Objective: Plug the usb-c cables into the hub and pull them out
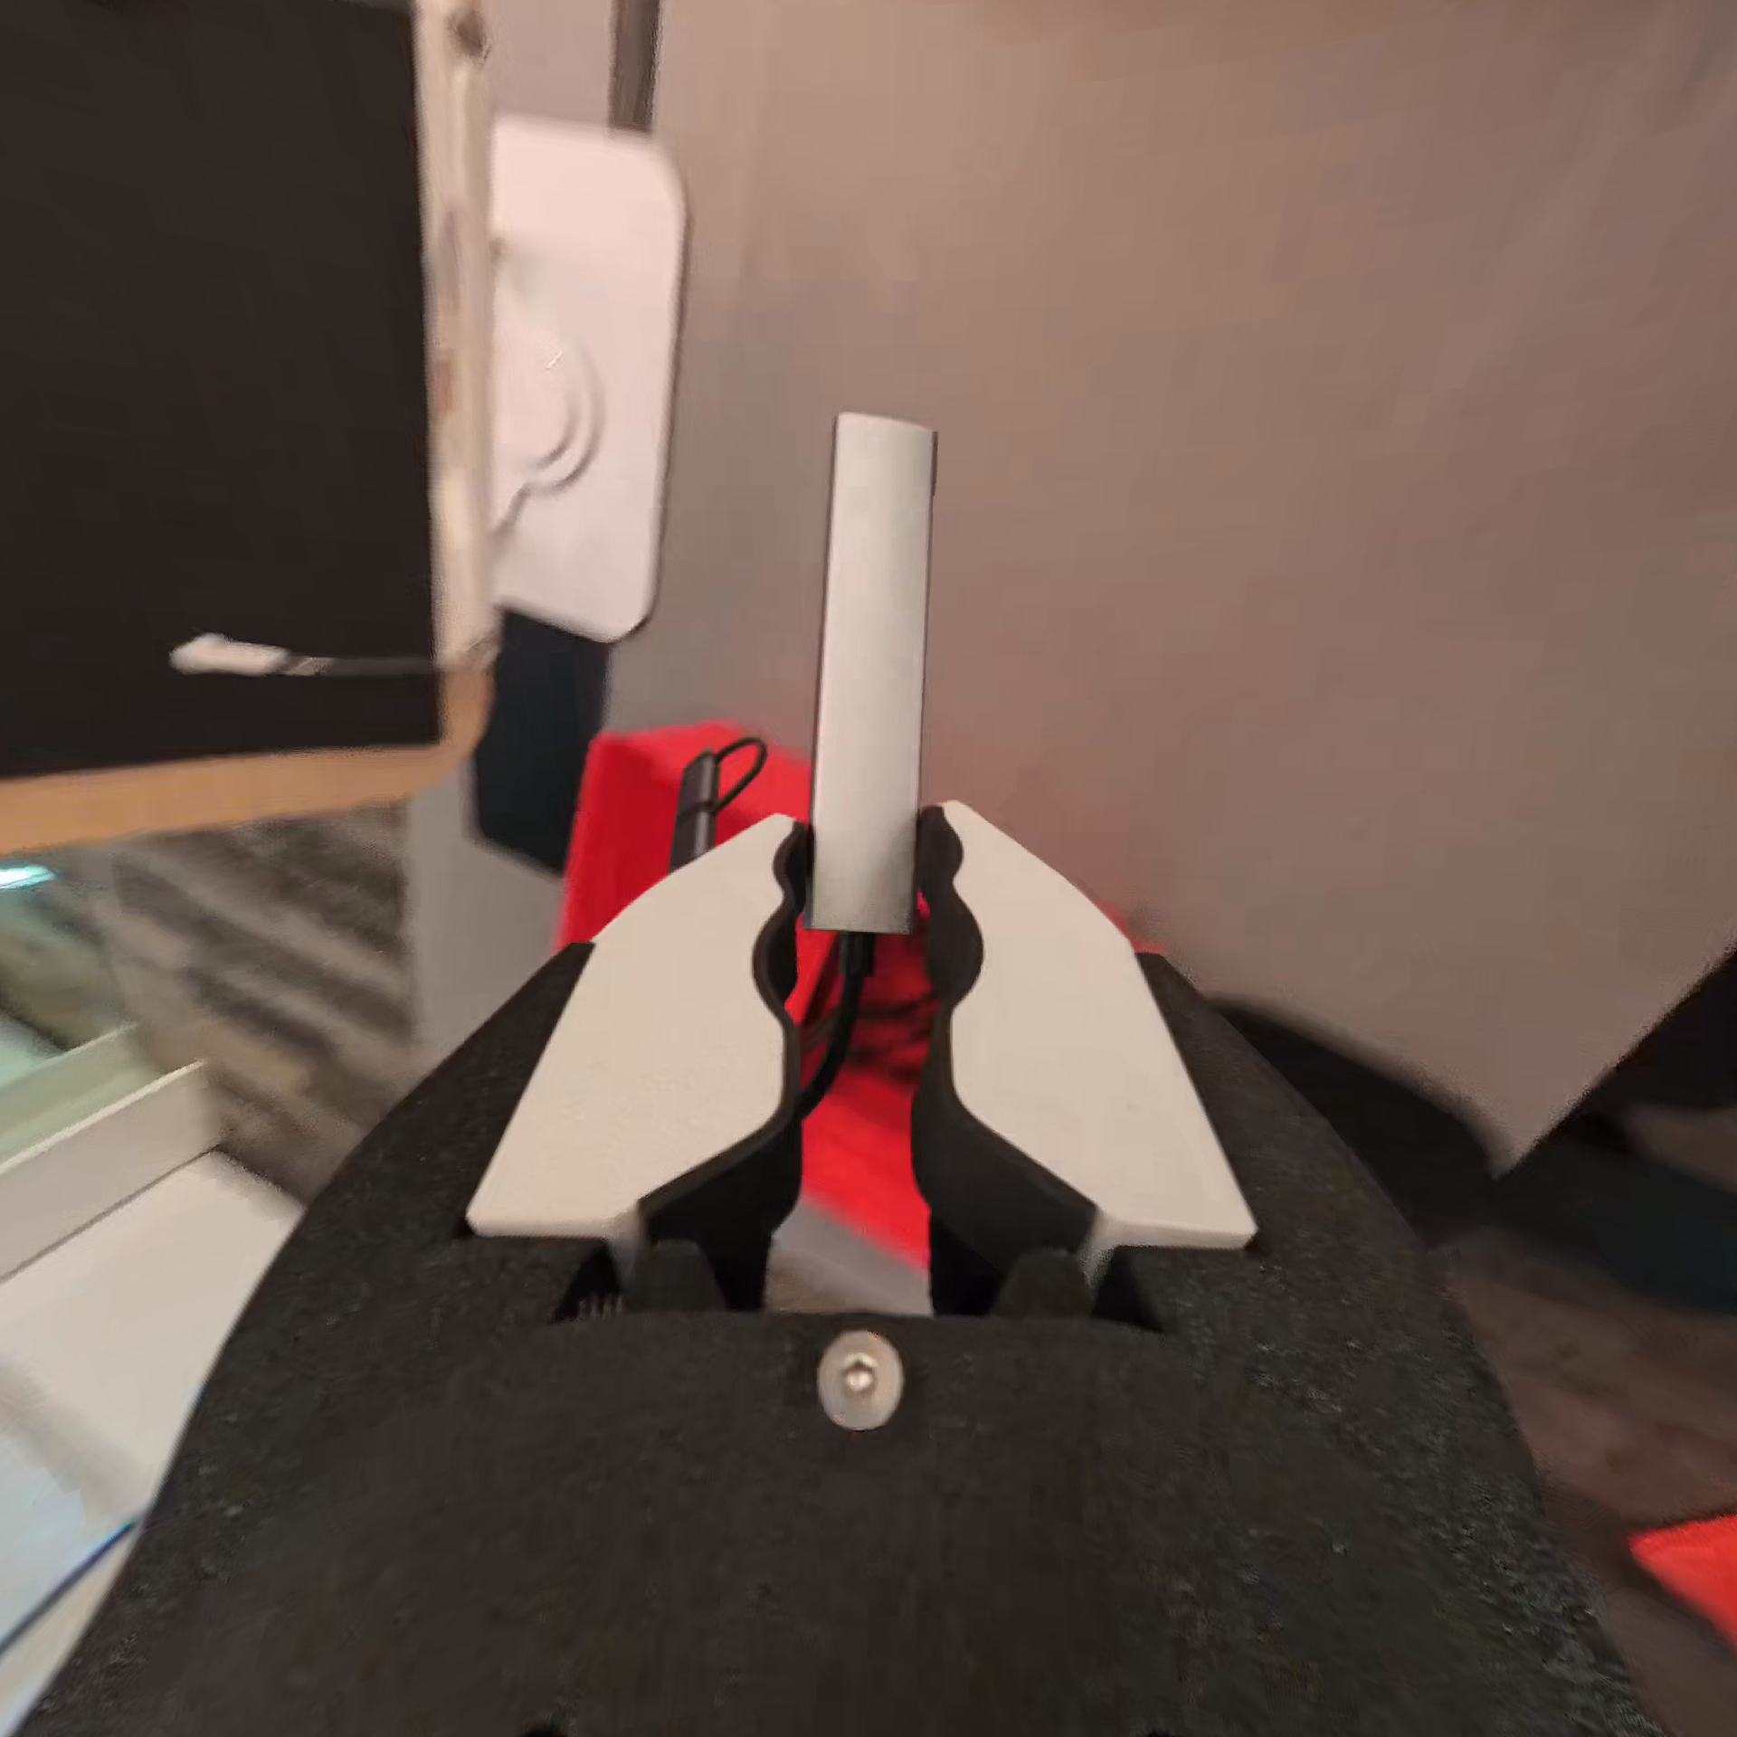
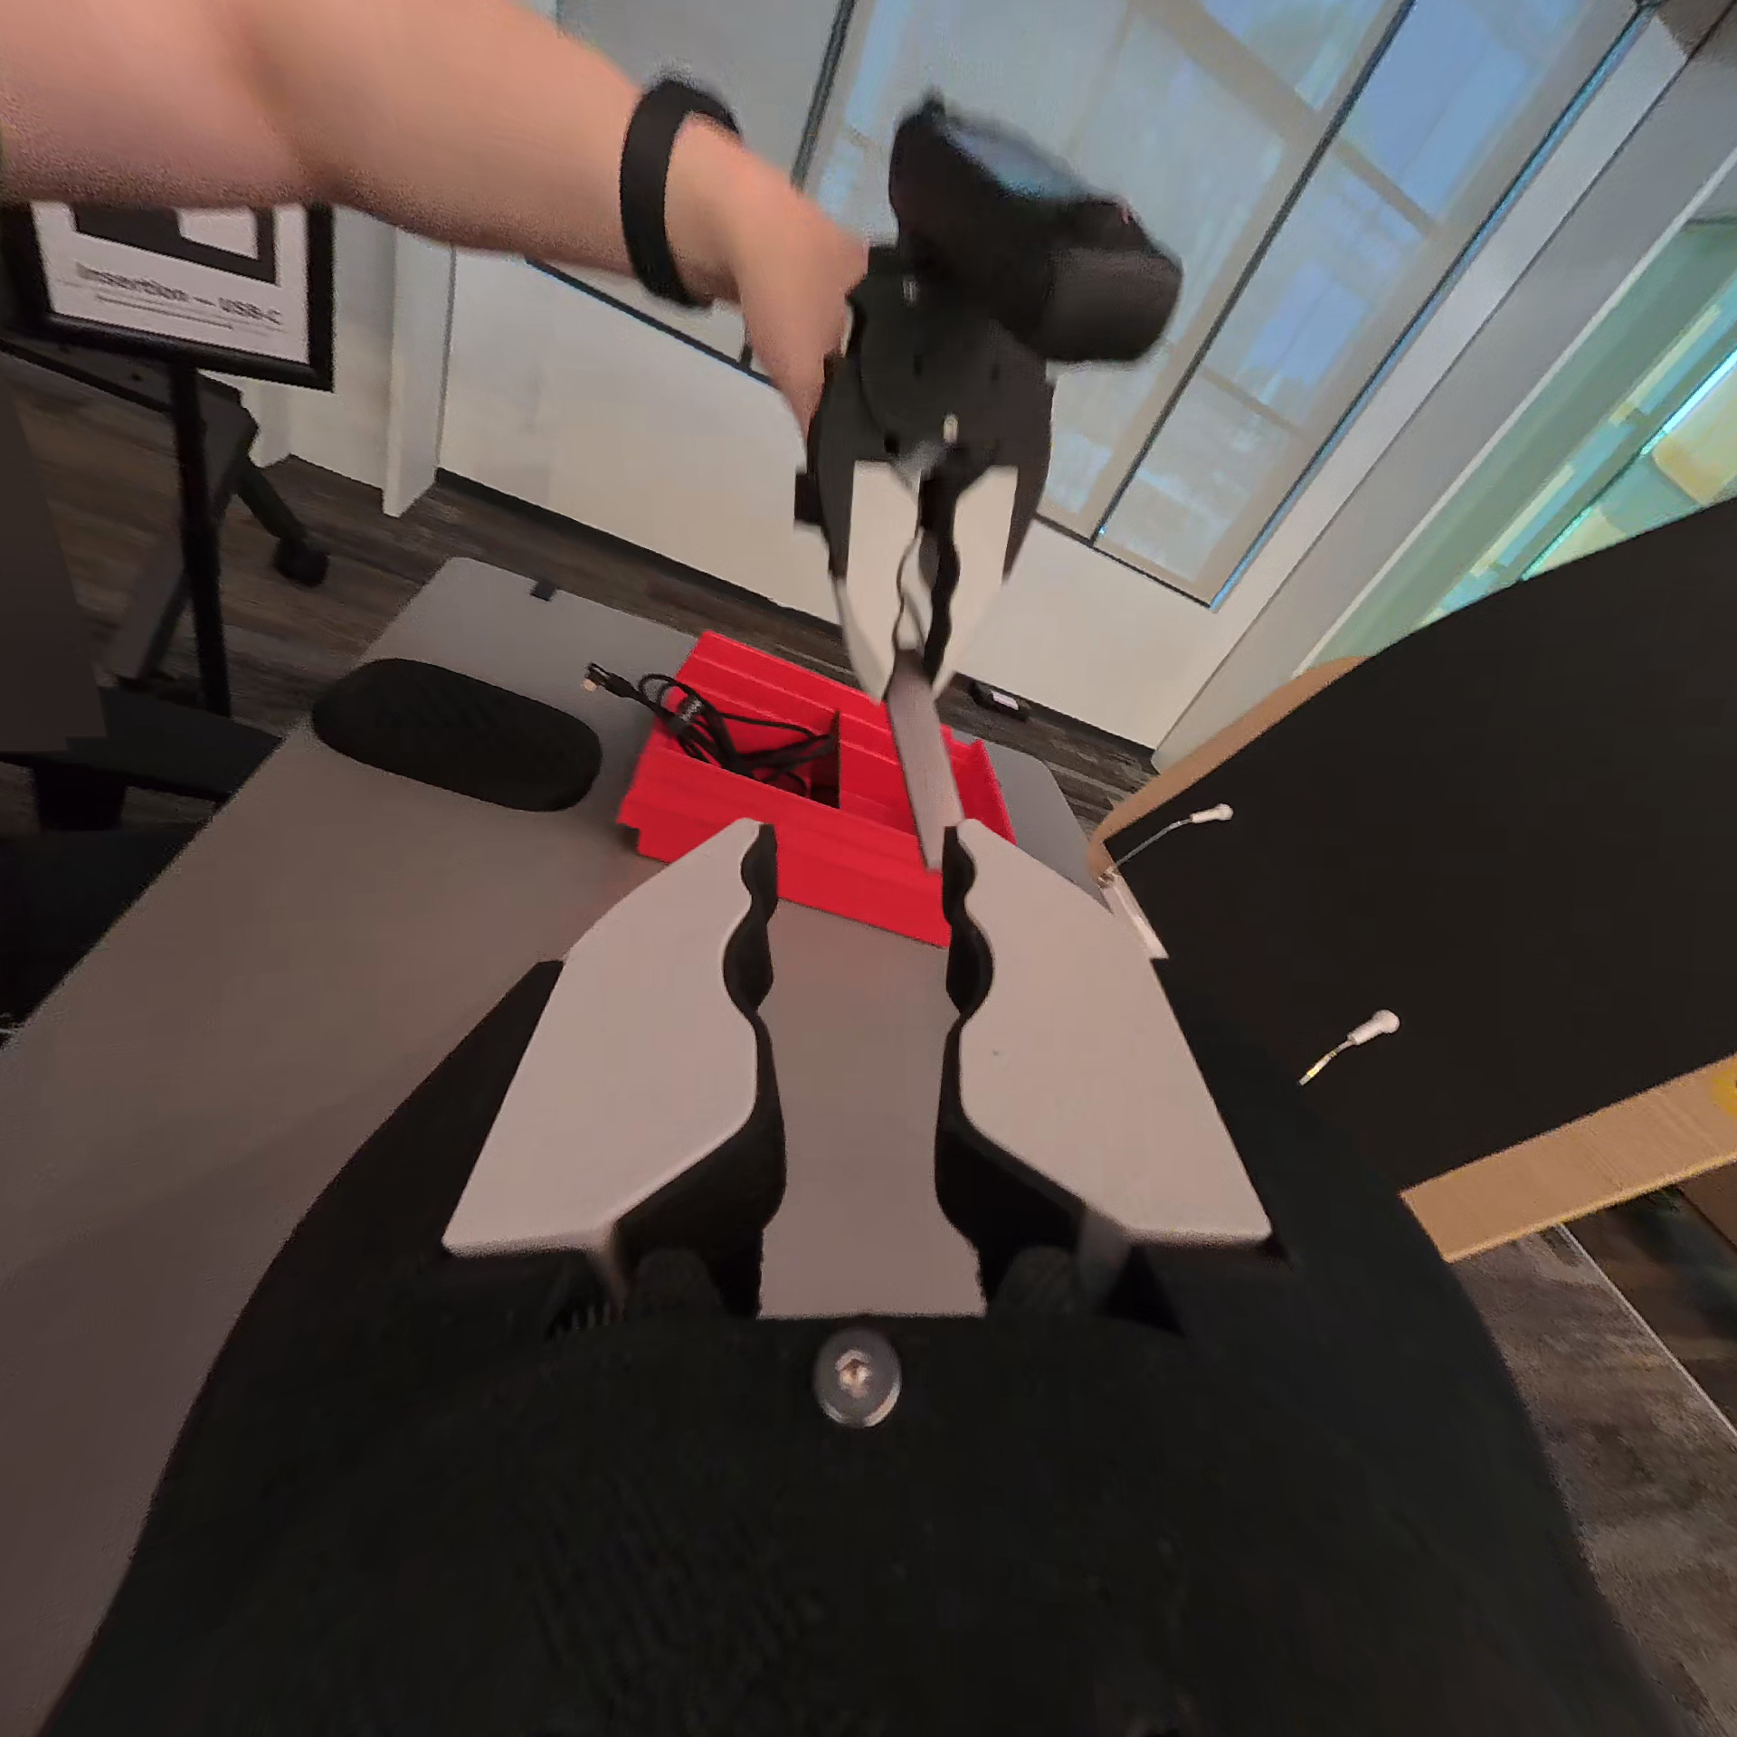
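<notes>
My left gripper is shut on a slim grey hub that sticks out straight ahead between its fingers, its short black lead hanging below. In the right wrist view the left gripper holds the hub pointing down over a red tray. My right gripper is open and empty, its tips just short of the hub's free end. A black USB-C cable lies coiled in the tray. White cable plugs stick out of a black board at the right.
The grey table carries a black oval pad at the back left. A cardboard-backed black board stands at the right edge. A framed sign on a stand is at the far left. A person's arm reaches in from above.
</notes>
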Demonstrator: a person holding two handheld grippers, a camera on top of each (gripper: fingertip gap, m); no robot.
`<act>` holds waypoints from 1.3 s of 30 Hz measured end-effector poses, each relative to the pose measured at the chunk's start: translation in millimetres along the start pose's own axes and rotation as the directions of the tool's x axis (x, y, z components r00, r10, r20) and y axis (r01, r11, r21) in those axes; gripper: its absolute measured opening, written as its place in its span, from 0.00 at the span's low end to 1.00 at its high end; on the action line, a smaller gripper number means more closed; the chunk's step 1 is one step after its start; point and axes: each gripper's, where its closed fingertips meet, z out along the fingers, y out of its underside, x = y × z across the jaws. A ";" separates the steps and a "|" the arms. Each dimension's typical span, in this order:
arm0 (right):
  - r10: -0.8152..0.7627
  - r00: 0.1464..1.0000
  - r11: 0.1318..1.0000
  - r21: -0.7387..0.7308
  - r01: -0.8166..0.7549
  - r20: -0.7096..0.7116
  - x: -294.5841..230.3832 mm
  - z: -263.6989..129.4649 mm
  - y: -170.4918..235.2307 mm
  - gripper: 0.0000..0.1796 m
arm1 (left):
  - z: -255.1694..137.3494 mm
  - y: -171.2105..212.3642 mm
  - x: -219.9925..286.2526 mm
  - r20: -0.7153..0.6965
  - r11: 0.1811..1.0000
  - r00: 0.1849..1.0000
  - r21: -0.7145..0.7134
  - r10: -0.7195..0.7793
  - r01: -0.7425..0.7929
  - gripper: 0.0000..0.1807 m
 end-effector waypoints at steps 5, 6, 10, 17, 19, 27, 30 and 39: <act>-0.017 0.999 1.000 0.024 0.017 0.034 -13.3 -7.8 -12.7 0.19 | 82.0 -34.7 76.4 -0.161 0.998 0.987 0.061 -0.018 0.028 0.12; -0.019 0.999 0.999 0.038 0.017 0.042 -15.3 -9.8 -16.0 0.19 | 99.7 -34.9 89.8 -0.190 0.998 0.982 0.054 -0.019 0.030 0.12; -0.022 0.998 0.998 0.065 0.018 0.061 -19.2 -14.6 -22.7 0.19 | 156.7 -23.6 122.6 -0.248 0.996 0.965 -0.007 -0.089 0.090 0.12; -0.045 0.995 0.999 0.031 0.042 0.087 -21.7 -5.6 -16.6 0.19 | 210.3 -16.3 144.4 -0.257 0.957 0.933 0.079 -0.251 0.280 0.12; -0.051 0.994 0.999 0.019 0.049 0.093 -22.5 -3.6 -14.5 0.19 | 220.7 -16.4 146.0 -0.261 0.939 0.923 0.121 -0.284 0.323 0.12; -0.070 0.993 0.997 -0.005 0.071 0.094 -24.9 -8.9 -13.3 0.19 | 186.9 -36.0 118.3 -0.305 0.687 0.833 0.470 -0.462 0.553 0.14; -0.071 0.995 0.997 0.002 0.071 0.077 -22.0 -14.6 -14.2 0.19 | 137.6 -13.4 102.6 -0.248 0.573 0.819 0.610 -0.518 0.547 0.20; -0.051 0.999 0.998 -0.048 0.051 0.009 -3.3 -17.7 -1.0 0.19 | 52.9 230.5 -12.0 0.256 0.633 0.594 0.483 -0.763 0.605 0.14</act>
